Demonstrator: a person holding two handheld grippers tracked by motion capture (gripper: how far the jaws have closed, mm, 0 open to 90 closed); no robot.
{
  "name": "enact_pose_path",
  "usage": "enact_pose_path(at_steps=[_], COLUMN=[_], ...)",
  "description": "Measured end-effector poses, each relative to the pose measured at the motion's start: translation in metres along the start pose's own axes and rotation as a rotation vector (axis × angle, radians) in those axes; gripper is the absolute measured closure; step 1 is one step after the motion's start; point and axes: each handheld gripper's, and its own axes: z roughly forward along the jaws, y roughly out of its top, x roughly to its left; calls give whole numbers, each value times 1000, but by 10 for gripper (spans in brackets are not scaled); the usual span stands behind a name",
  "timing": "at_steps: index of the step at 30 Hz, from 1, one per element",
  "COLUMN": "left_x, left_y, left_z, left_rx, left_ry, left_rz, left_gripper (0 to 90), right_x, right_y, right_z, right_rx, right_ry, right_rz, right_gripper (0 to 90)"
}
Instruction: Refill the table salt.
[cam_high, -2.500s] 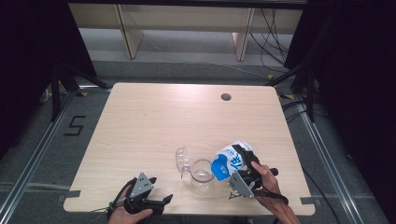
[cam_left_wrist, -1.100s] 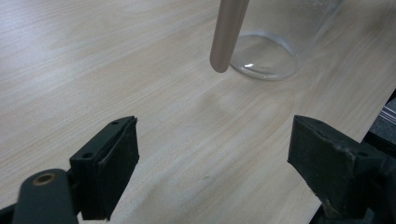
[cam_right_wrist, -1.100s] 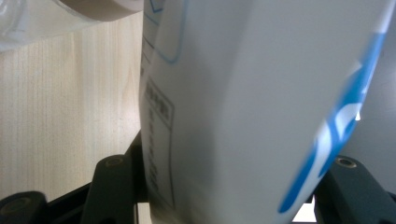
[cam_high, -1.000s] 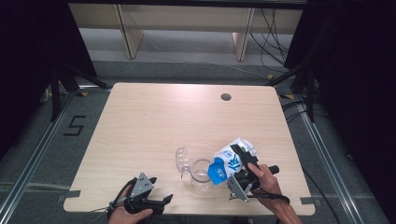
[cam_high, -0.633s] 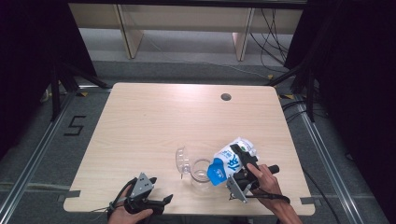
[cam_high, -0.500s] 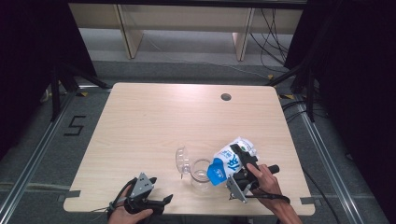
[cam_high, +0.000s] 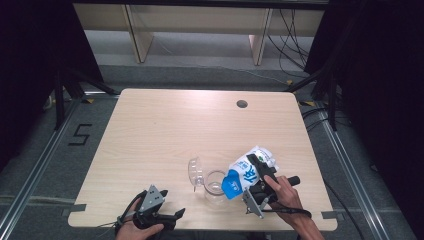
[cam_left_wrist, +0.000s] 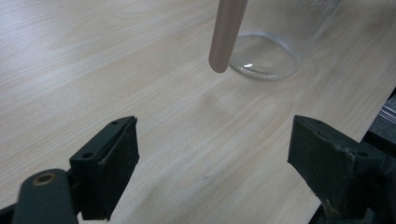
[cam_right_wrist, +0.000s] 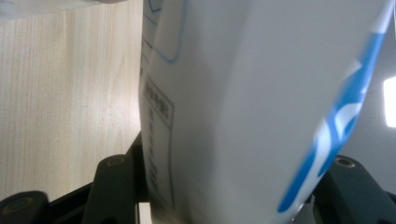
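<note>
A white and blue pouch (cam_high: 239, 176) is tilted with its blue end over a clear glass (cam_high: 214, 189) near the table's front edge. My right gripper (cam_high: 253, 170) is shut on the pouch, and a hand holds it from the lower right. In the right gripper view the pouch (cam_right_wrist: 261, 102) sits between both jaws of that gripper (cam_right_wrist: 233, 196). My left gripper (cam_high: 172, 216) rests at the front left edge, open with nothing between its jaws. In the left gripper view, beyond the open jaws of this gripper (cam_left_wrist: 212, 158), the glass (cam_left_wrist: 266, 53) stands behind a tan rod (cam_left_wrist: 226, 32).
A clear curved piece (cam_high: 194, 172) stands just left of the glass. The wooden table (cam_high: 200, 125) has a round hole (cam_high: 242, 104) near its far edge. Black frame legs and cables lie around the table on the floor.
Since the earliest frame the right hand has shifted slightly toward the front edge and the pouch has tipped a little more toward the glass. The left gripper has stayed put.
</note>
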Motion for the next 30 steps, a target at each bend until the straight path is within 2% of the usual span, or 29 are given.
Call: enact_pose_path(at_steps=[3, 4, 5, 9, 10, 11, 13, 15, 16, 18, 23, 25, 26, 29, 30], left_x=[0, 0, 0, 0, 0, 0, 1, 1, 1, 2, 1, 0, 1, 1, 1], left_y=[0, 0, 0, 0, 0, 0, 0, 0, 0, 0, 0, 0, 0, 0, 0], left_z=[0, 0, 0, 0, 0, 0, 0, -1, -1, 0, 0, 0, 0, -1, -1], left_rx=[2, -2, -2, 0, -1, -2, 7, 17, 16, 14, 11, -2, 15, 15, 15], left_ry=[-2, -2, 3, 6, 5, -1, 2, 16, 16, 12, 10, 6, 15, 16, 16], left_rz=[2, -3, -4, -2, -1, -3, 6, 15, 14, 13, 10, -5, 12, 14, 14], left_gripper=[157, 158, 157, 158, 158, 157, 158, 158, 157, 158, 158, 158, 157, 157, 157], right_x=[-1, 2, 3, 3, 1, 3, 1, 3, 2, 2, 4, 3, 4, 4, 5], right_y=[0, 0, -1, -1, 0, -1, 0, 0, -1, -1, -1, -1, -1, -1, 0], right_z=[0, 1, 1, 2, 1, 1, 1, 1, 1, 2, 2, 2, 2, 2, 1], right_rx=[2, 1, -7, -6, 3, 1, 3, 8, 4, 1, 17, 13, 14, 17, 38], right_ry=[-9, -6, -2, -6, -4, -6, -6, -9, -8, -14, -5, -19, -19, -12, -8], right_rz=[-25, 8, 16, 23, -6, 18, -20, 14, -9, -18, 2, -18, -16, -16, -6], right_gripper=[453, 453, 453, 455, 454, 455, 455, 455, 455, 457, 457, 458, 458, 459, 460])
